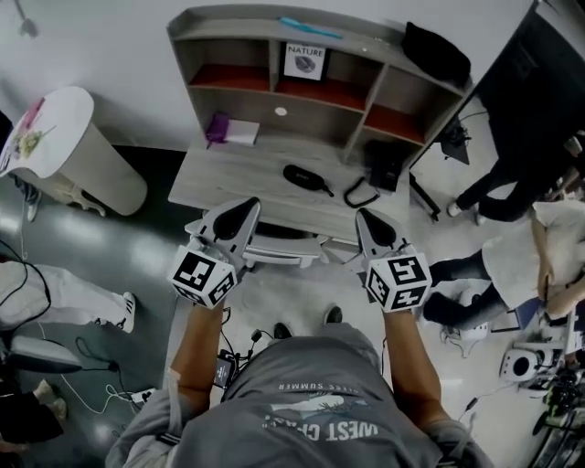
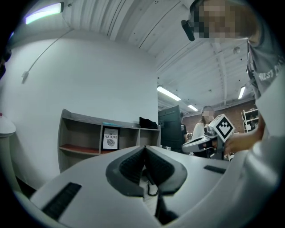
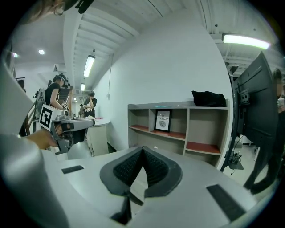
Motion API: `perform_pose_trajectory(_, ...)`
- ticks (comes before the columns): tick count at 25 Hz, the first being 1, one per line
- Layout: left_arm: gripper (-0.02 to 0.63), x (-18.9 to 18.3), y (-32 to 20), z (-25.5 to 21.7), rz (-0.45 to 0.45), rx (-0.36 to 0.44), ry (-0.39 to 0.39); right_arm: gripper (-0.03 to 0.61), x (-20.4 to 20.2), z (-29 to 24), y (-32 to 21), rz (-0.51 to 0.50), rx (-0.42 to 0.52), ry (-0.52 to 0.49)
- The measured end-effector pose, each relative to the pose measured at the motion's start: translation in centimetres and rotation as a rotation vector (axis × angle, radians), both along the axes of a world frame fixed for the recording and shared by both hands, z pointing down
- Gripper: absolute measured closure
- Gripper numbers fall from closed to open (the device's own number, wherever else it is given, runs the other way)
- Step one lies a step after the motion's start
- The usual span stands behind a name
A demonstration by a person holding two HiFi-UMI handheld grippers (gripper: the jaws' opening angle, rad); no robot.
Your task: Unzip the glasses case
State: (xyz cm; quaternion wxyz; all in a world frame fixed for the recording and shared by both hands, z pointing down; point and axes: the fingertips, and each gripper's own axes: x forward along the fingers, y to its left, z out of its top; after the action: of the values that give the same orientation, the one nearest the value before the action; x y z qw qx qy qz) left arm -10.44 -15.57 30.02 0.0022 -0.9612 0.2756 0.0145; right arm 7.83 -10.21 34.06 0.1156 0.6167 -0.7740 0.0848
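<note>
**Glasses case (image 1: 306,176) flat on the tabletop (image 1: 228,183), both hand-held grippers shut and clear of it**

Upper middle of the head view: grey shelf unit (image 1: 219,18) with open compartments, standing along the far edge of the pale tabletop. Black bag (image 1: 437,50) on its top board, toward the upper right. Framed print (image 1: 304,61) upright in the middle top compartment.

Below, at the near edge of the tabletop: left hand-held gripper (image 1: 249,207) at centre left and right hand-held gripper (image 1: 364,218) at centre right. Marker cube at the rear of each, tips aimed up the frame toward the shelf unit. Left gripper view: ribbed pads (image 2: 131,167) meeting at the tip, nothing held between them. Right gripper view: pads (image 3: 129,167) likewise closed tip to tip and empty.

Black and oval, lying flat on the right half of the tabletop, just above the gap between the two grippers. Nearer the right one, touching neither. Long axis slanting from upper left to lower right of the frame, thinner end toward the lower right. Zip too small to make out.

Just right of the case, apart from it: black cable (image 1: 359,195) curled into a loop. At the tabletop's upper left, well apart from the case: small purple item (image 1: 218,128).
</note>
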Motion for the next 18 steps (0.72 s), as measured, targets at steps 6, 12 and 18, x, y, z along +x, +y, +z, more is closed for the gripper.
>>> perform_pose_trajectory(6, 0.614, -1.3, -1.1, 0.5, -0.04, -0.009, 0.0, 0.566, -0.4, 0.7, -2.7, -0.034, -0.008, 0.005)
perform_pose_trajectory(12, 0.614, -3.2, -2.8, 0.7, -0.133, -0.005, -0.01, 0.566, -1.2, 2.0, -6.6, -0.112, -0.013, 0.003)
perform_pose_trajectory(18, 0.614, -3.0, -5.6, 1.1, -0.204, -0.026, -0.033, 0.566, -0.6, 3.7, -11.3, -0.179, -0.042, 0.007)
